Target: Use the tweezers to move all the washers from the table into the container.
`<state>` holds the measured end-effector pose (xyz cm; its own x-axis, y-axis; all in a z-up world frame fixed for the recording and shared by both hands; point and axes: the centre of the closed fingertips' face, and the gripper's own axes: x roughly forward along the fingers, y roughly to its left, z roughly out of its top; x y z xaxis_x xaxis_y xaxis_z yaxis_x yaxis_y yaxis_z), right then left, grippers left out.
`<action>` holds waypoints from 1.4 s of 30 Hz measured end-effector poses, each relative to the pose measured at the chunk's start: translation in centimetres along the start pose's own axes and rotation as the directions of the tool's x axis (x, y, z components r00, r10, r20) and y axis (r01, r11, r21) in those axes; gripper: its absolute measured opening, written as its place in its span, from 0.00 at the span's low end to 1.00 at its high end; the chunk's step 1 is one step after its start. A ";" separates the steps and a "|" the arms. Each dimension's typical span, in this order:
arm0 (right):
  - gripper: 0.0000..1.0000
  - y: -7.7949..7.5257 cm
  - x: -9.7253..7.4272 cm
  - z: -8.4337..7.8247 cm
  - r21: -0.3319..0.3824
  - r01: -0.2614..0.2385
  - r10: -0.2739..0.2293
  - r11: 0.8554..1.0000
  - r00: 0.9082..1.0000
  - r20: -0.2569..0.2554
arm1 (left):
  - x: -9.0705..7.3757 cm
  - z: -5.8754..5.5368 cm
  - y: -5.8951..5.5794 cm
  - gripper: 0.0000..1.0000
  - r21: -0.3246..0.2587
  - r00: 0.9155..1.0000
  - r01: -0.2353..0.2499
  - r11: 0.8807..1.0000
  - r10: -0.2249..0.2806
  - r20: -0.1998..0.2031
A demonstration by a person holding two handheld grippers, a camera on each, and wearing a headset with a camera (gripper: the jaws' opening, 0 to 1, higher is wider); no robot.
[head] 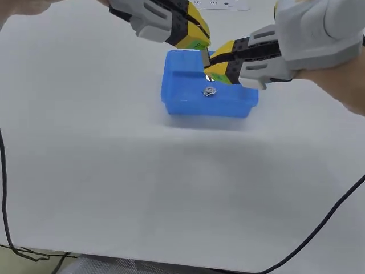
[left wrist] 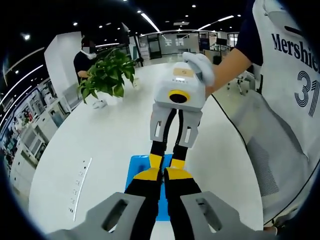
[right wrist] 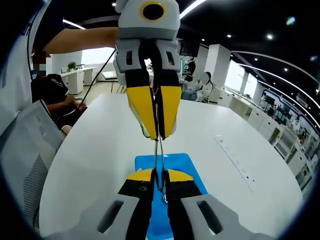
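Washer in the box, folks: one small silvery metal washer (head: 210, 91) lies flat on the floor of the blue rectangular plastic container (head: 194, 107), near its middle. Right above it hang the slim steel tweezers (right wrist: 157, 152), tips pointing down into the container. The left gripper (head: 202, 43), at the upper left in the head view, has its yellow-tipped jaws clamped tight on the tweezers' upper end. The right gripper (head: 212, 68), over on the right side, has its jaws drawn close on either side of the prongs lower down, pinching them with barely a gap. A tiny bright glint sits at the tweezers' tip, too small to tell whether it's a second washer.

Writing now: in the left gripper view the person's pale sports jersey (left wrist: 285, 100) reads "Mershi", cut off at the edge, above a big "31". A long white strip (right wrist: 235, 160) set in the table carries small dark marks, too small to read.

Room to move: the container sits toward the far middle of the broad white table (head: 114, 188), touching nothing, with bare tabletop on every side. The near edge runs along the bottom of the head view, where thin black cables (head: 333, 214) cross both lower corners. A green potted plant (left wrist: 107, 75) stands well apart, near the table's far end in the left gripper view.
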<state>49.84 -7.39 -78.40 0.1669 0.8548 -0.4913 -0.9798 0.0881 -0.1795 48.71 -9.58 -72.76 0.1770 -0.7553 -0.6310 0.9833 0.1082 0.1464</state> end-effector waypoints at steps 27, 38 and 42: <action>0.09 -0.4 3.1 -4.9 0.073 -0.028 0.031 0.997 0.999 -0.039 | 3.7 -4.5 1.4 0.06 -0.064 0.998 0.033 0.997 -0.036 -0.054; 0.11 -0.5 2.7 -4.4 0.077 -0.021 0.025 0.997 0.999 -0.042 | 3.3 -3.9 1.3 0.06 -0.053 0.998 0.027 0.998 -0.030 -0.051; 0.11 -0.1 2.6 -4.1 0.081 -0.025 0.028 0.996 0.999 -0.037 | 2.9 -3.1 1.1 0.06 -0.046 0.999 0.024 0.999 -0.025 -0.037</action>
<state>50.87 -7.23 -83.16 0.1430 0.8375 -0.5274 -0.9894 0.1079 -0.0970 50.48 -9.60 -76.80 0.1536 -0.7335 -0.6621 0.9881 0.1197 0.0965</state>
